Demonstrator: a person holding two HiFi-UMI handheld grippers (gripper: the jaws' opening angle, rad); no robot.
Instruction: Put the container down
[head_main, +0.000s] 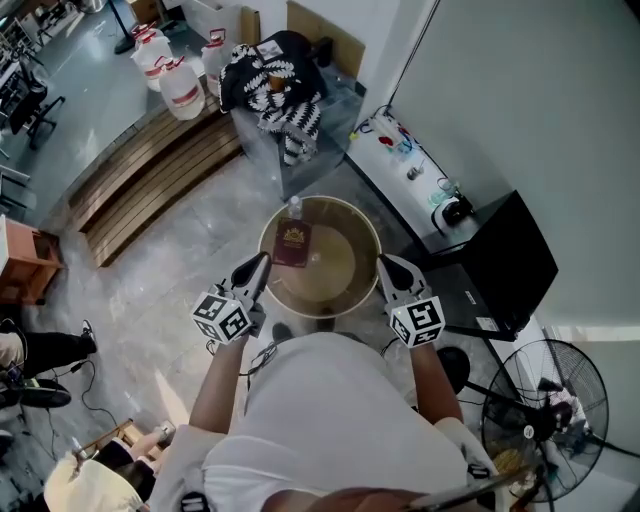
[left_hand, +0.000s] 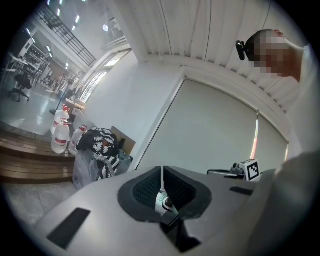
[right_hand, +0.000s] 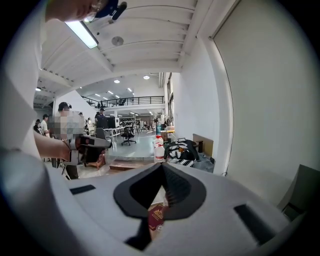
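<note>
In the head view a round beige container (head_main: 366, 232) hangs in front of me, over the grey floor. Inside it lie a dark red packet (head_main: 293, 244) and a small clear bottle (head_main: 295, 207). My left gripper (head_main: 261, 267) is shut on the container's left rim, and my right gripper (head_main: 385, 266) is shut on its right rim. In the left gripper view the gripper (left_hand: 161, 181) has its jaws together with only a thin pale edge between them. In the right gripper view the gripper (right_hand: 162, 181) is likewise shut, and the red packet (right_hand: 155, 216) shows below the jaws.
A black cabinet (head_main: 490, 265) and a floor fan (head_main: 545, 400) stand close on the right. A white shelf (head_main: 410, 165) runs along the wall. Ahead are a black-and-white cloth on a bag (head_main: 270, 80), white jugs (head_main: 180, 85) and wooden steps (head_main: 150, 180). A person (head_main: 40, 350) sits at the left.
</note>
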